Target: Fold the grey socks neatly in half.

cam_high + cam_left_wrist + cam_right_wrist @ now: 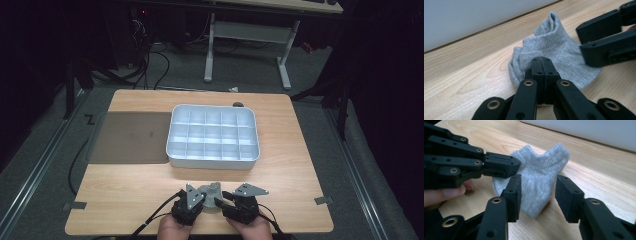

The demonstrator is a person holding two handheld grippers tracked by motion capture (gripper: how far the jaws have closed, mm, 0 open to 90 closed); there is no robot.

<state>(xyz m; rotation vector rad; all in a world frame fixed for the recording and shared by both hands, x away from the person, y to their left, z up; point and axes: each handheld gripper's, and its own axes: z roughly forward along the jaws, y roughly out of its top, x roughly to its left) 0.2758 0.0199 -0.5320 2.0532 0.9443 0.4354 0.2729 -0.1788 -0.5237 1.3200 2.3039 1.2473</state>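
Closest to the lens, the left tongs (541,65) are pinched together on the near edge of a grey ankle sock (556,52), which lies crumpled on the table (140,185) just in front of the compartmented tray (214,135). Right tongs (537,192) stand spread wide astride its toe end, gripping nothing. Soft, light and floppy, it would likely sag; the ribbed cuff (554,155) looks the firmest hold.

One overhead camera, two close gripper cameras
The high view looks forward and down over the worktop (140,180); both gripper views sit low and near, sharing the grey sock (559,52).
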